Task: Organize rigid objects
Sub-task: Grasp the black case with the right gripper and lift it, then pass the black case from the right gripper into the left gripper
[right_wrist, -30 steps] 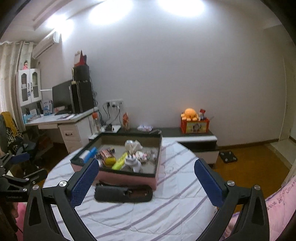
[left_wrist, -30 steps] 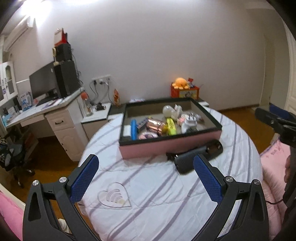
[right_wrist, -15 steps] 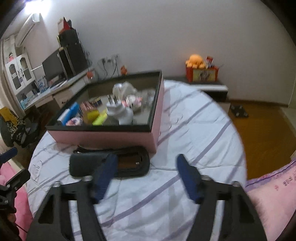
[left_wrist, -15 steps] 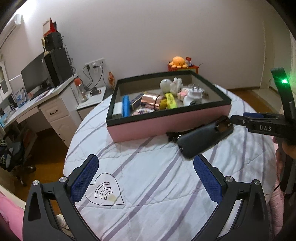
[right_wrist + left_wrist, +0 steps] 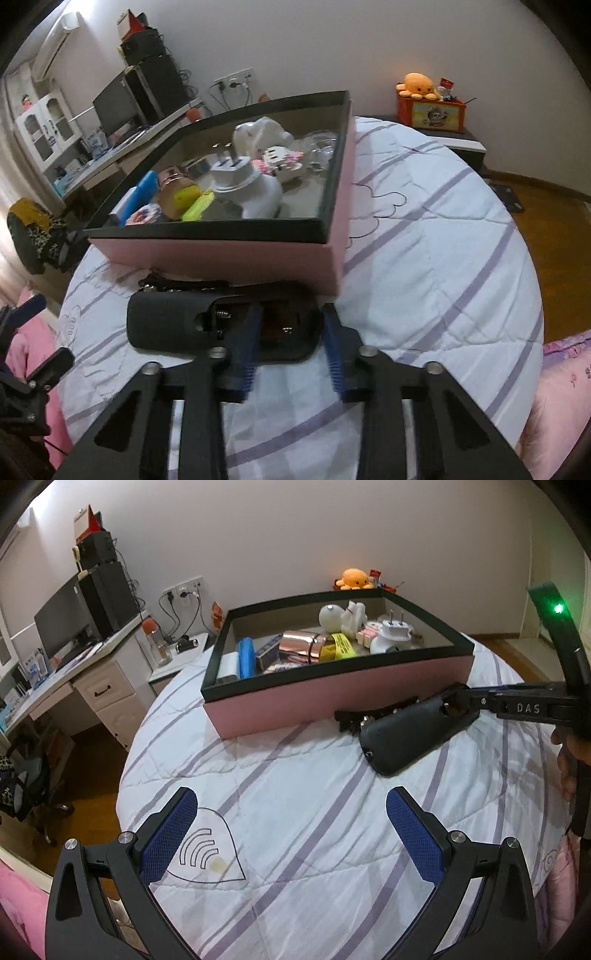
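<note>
We have the black remote-like device (image 5: 221, 325) lying flat on the striped bedspread (image 5: 424, 258), just in front of the pink box (image 5: 221, 258) and nearly touching its near wall. Its back cover looks to be off at one end, with springs showing in the open battery bay. A black chain or clip (image 5: 373, 712) lies between it and the box.

Our right gripper (image 5: 288, 339) is down at the open end of the device, its blue fingers (image 5: 245, 343) narrowed to either side of that end; whether they already press on it we cannot tell. Our left gripper (image 5: 291, 834) hangs back over the bedspread with its fingers spread wide and nothing between them.

We judge the device to be a rigid plastic shell, light, smooth and a little slippery, so the textured pads should help. The solid long sides are the place to take it; the hollow bay may flex or crack under a hard squeeze. Held at one end only, it will likely droop, so a grip nearer the middle would carry better into the box, which is already crowded with a white plug adapter (image 5: 240, 173) and other small things.
</note>
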Demonstrator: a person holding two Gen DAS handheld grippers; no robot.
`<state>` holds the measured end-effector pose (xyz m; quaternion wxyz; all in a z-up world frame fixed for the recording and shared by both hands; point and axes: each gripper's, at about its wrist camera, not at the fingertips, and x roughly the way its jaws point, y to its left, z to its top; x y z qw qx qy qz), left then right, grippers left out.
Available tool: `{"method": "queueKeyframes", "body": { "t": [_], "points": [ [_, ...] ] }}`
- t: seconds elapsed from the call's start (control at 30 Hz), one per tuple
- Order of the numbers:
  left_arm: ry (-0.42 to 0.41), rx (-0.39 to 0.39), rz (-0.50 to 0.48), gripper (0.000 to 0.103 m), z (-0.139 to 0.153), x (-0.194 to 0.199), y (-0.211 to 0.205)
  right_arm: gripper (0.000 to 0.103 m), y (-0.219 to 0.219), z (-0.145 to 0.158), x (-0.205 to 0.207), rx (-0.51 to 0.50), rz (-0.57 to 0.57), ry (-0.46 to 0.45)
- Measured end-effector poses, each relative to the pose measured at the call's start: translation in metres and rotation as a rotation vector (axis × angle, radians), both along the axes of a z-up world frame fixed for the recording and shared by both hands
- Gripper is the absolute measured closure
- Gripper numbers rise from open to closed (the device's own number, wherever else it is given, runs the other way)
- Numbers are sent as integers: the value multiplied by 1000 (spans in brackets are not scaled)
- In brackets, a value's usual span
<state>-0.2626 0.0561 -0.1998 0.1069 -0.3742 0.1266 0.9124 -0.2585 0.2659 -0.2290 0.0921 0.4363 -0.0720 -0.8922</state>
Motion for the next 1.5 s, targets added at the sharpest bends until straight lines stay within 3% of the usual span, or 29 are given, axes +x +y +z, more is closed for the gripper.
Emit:
{"method": "queueKeyframes", "body": {
  "t": [0.1,0.43,0.67,0.87,1.03,1.23,1.33,1.43,1.5],
  "points": [
    [0,-2,2,0,0,3,-1,83,-1,4,7,-41,31,-1],
    [-22,15,-4,0,-4,18,-8,83,-44,11,47,-36,167,4],
    [-54,63,-23,0,-9,30,-15,83,-54,12,60,-46,153,40],
    [-58,118,-108,0,-20,29,-5,83,-49,11,63,-93,158,66],
    [-74,115,-187,0,-31,21,13,83,-50,14,60,-97,184,85],
    [-99,104,-231,16,-39,20,26,83,-53,11,48,-68,196,88],
    [-94,94,-209,18,-37,16,23,81,-52,5,44,-42,151,49],
    [-96,82,-210,23,-39,13,23,62,-47,7,54,-43,120,58],
    [-83,59,-217,25,-40,14,27,59,-44,6,58,-58,116,53]
  ]
}}
